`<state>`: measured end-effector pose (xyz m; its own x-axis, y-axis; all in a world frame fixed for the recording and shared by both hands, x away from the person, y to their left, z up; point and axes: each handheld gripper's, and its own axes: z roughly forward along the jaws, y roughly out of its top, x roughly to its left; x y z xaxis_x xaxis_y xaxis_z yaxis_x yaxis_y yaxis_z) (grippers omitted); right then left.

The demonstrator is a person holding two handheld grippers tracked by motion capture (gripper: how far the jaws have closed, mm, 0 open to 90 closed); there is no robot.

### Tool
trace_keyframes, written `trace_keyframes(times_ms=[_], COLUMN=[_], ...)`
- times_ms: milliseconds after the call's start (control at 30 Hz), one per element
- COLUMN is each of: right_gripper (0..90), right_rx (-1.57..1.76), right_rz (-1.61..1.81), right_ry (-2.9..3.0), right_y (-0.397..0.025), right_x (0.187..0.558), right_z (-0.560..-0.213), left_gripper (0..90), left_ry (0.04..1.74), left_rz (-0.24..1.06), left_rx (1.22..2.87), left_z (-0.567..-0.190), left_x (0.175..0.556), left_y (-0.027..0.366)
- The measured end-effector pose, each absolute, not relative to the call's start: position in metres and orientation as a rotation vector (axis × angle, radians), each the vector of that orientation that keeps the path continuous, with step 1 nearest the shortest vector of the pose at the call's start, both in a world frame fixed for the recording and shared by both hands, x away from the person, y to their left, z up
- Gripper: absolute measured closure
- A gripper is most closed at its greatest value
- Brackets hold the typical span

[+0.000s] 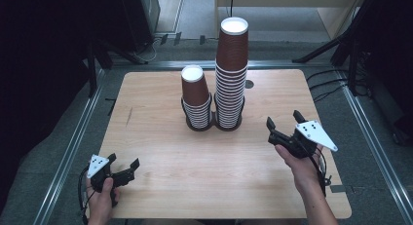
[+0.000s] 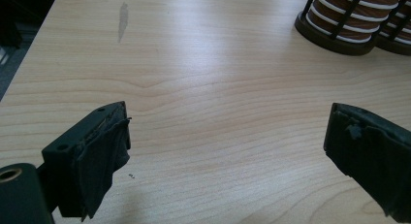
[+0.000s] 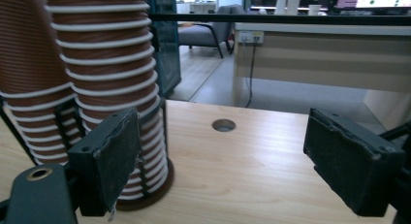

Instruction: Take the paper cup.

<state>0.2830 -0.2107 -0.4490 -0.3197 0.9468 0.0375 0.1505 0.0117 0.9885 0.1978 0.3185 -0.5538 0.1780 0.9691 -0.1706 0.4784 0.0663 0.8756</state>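
Tall cup stack [image 1: 231, 74] is standing mid-table beside shorter stack [image 1: 196, 98], both in dark holders. Right gripper [image 1: 285, 121] is hovering near, jaws gaping wide, empty. Left gripper [image 1: 122, 162] is waiting well apart at the table [image 1: 160, 152] edge, jaws wide.

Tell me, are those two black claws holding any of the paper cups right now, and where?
No. The left gripper and right gripper both stand open with nothing between their jaws, apart from the short cup stack and tall cup stack.
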Motion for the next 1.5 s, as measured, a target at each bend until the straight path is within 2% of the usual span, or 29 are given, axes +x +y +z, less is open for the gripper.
trace_keyframes(times_ms=[767,1233,1267,1333,1500], right_gripper=[13.5,13.4,13.1,6.9,5.1], right_rx=[1.089,1.052,1.044,1.037,1.080], right_rz=[1.446,1.452,1.450,1.427,1.444], right_ry=[1.594,1.575,1.576,1.574,1.566], right_y=[-0.144,-0.119,-0.118,-0.114,-0.111], right_x=[0.316,0.331,0.332,0.333,0.339], right_z=[-0.410,-0.390,-0.389,-0.385,-0.379], left_gripper=[3.2,3.2,3.2,3.2,3.2], left_ry=[1.420,1.421,1.420,1.419,1.419], left_rz=[0.671,0.665,0.665,0.663,0.657], left_rx=[1.552,1.563,1.565,1.567,1.567], left_z=[-0.554,-0.554,-0.554,-0.554,-0.555], left_x=[0.199,0.200,0.200,0.200,0.200], left_y=[0.318,0.318,0.318,0.318,0.318])
